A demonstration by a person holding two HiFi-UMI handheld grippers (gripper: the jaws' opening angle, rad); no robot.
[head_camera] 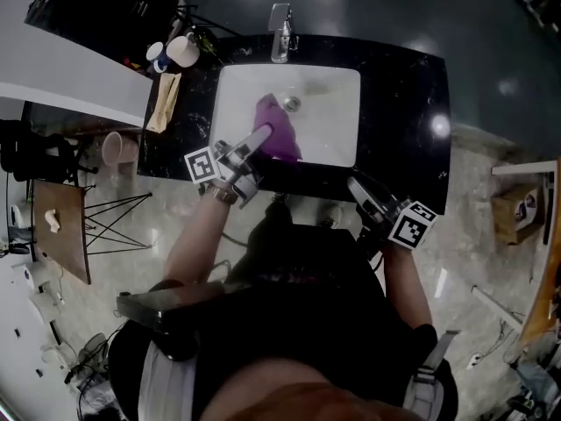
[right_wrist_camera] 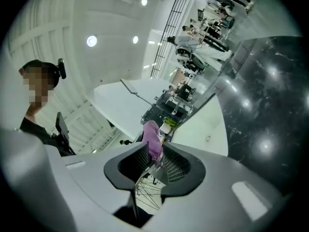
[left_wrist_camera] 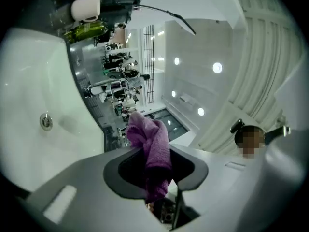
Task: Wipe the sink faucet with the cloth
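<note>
- Head view: holding the purple cloth [head_camera: 282,128] in the left gripper [head_camera: 263,137] over the white sink [head_camera: 337,112], well short of the faucet [head_camera: 280,35]; hovering the right gripper [head_camera: 358,187] at the front edge of the black counter [head_camera: 403,95].
- Left gripper view: clamping jaws on the cloth, bunched and sticking out past the tips.
- Right gripper view: showing jaws partly apart, gripping nothing; cloth in sight far beyond the gap.

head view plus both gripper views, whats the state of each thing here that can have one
left hand-held gripper: shut on the cloth
right hand-held gripper: open, nothing between its jaws
cloth: bunched, held over the sink
faucet: no water seen running
sink: no standing water visible
</note>
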